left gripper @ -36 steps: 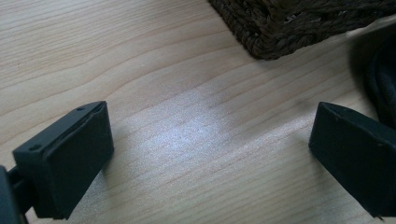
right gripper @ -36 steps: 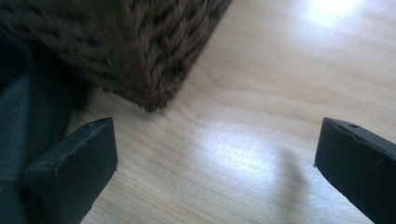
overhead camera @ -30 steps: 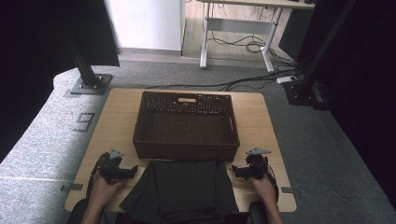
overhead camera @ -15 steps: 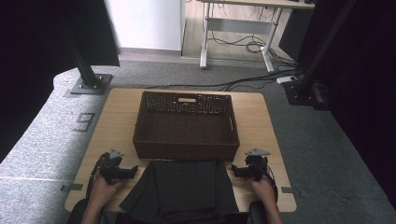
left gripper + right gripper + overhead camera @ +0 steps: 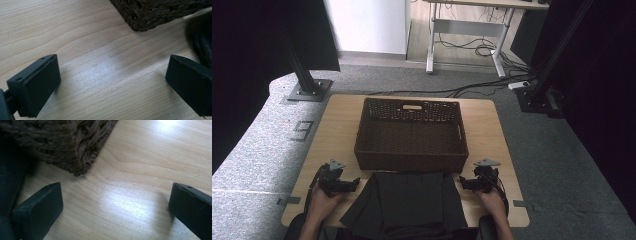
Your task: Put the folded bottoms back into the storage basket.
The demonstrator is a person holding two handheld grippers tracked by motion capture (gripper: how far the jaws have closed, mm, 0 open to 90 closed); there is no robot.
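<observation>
1. The left gripper (image 5: 343,184) rests low at the near-left part of the pale wooden table (image 5: 332,125), its jaws spread wide apart with nothing between them but bare wood, as the left gripper view shows
2. The right gripper (image 5: 468,183) sits at the near-right part of the table, jaws likewise wide apart over bare wood
3. Between the two grippers lies the black folded cloth (image 5: 404,202), flat on the table; its near edge hangs over the table's front edge. Each gripper points inward at a side edge of the cloth; the left one's tip looks just beside the cloth's left edge, though whether it touches is hard to tell from above
4. In the left gripper view a dark fold of the cloth (image 5: 203,41) lies just behind the right-hand jaw; in the right gripper view the cloth (image 5: 10,170) shows dark at the left, beside the left-hand jaw
5. The dark brown woven rectangular basket (image 5: 412,162) stands just beyond the cloth, its near wall touching or nearly touching the cloth's far edge. Its near corners show close ahead of the jaws in both gripper views (image 5: 142,22) (image 5: 77,160)
6. Open wood remains left of the left gripper and right of the right gripper, up to the table's side edges, and in strips along both sides of the basket
7. The person's left hand (image 5: 319,200) and right hand (image 5: 493,202) come in from the near edge, each wrapped around the rear of its gripper, forearms angled slightly inward
</observation>
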